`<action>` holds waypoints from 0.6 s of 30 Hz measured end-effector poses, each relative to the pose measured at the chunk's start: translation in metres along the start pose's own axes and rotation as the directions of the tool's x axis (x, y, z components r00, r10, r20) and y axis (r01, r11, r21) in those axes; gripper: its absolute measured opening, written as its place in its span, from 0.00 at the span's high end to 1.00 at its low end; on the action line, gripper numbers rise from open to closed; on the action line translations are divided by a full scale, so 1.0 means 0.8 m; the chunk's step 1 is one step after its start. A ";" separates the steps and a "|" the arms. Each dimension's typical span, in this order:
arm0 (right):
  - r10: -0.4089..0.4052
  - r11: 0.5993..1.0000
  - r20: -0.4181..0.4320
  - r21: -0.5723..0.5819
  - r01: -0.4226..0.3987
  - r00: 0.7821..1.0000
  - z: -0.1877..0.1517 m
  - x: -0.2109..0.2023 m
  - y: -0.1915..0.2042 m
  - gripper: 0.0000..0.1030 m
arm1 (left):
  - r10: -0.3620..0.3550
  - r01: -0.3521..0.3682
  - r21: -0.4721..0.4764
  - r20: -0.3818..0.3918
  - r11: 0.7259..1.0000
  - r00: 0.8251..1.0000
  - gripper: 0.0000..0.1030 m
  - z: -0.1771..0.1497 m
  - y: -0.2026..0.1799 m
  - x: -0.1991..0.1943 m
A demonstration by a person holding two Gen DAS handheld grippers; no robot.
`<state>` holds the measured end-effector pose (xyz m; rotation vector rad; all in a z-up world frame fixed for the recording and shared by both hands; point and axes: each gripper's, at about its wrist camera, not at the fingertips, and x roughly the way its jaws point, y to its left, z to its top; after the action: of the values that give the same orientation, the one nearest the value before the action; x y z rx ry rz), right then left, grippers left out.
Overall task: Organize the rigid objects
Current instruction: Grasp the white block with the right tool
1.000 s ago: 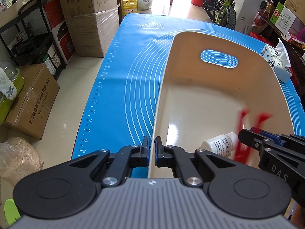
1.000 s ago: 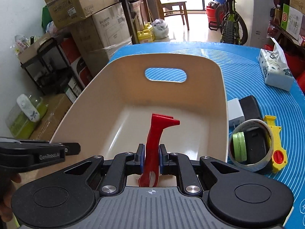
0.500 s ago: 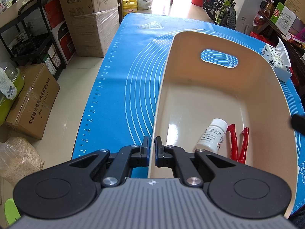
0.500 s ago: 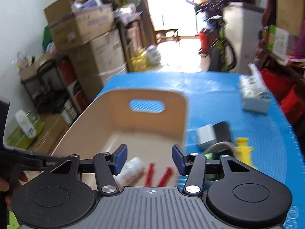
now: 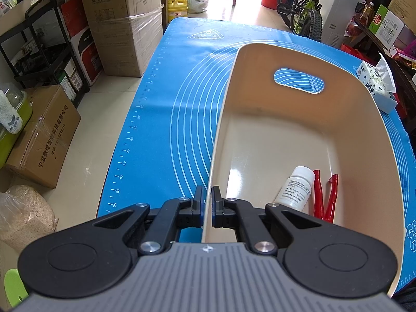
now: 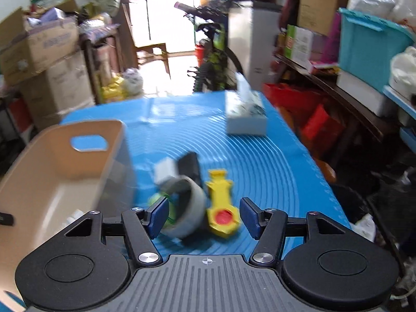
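Note:
My left gripper (image 5: pixel 207 202) is shut on the near left rim of the beige bin (image 5: pixel 260 130). A white bottle (image 5: pixel 296 188) and a red tool (image 5: pixel 325 199) lie on the bin's floor at the near right. My right gripper (image 6: pixel 204 217) is open and empty, above the blue mat to the right of the bin (image 6: pixel 52 171). Below it lie a grey tape roll (image 6: pixel 191 208) with a green roll (image 6: pixel 156 200) beside it, and a yellow tool with a red button (image 6: pixel 221 202). A white block (image 6: pixel 165 173) and a black object (image 6: pixel 191 166) lie just beyond.
A tissue box (image 6: pixel 245 115) stands at the mat's far right, also seen in the left wrist view (image 5: pixel 377 88). The blue mat (image 5: pixel 182 91) is bare left of the bin. Cardboard boxes (image 5: pixel 124 23), a shelf rack and a bicycle (image 5: pixel 301 7) surround the table.
My right gripper let go of the red tool into the bin, opened wide, and swung right over the loose objects. My left gripper has kept its hold on the bin rim.

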<state>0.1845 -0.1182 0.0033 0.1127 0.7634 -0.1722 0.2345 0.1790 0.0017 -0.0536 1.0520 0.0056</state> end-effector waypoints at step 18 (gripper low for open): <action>-0.097 0.988 -0.196 0.102 0.118 0.976 -0.065 0.073 -0.043 0.28 | 0.004 -0.004 0.003 0.000 1.000 1.000 0.93 -0.001 0.001 -0.001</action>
<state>0.1839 -0.1503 -0.0759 0.1981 0.9521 -0.3116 0.2332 0.1797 0.0019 -0.0489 1.0525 0.0074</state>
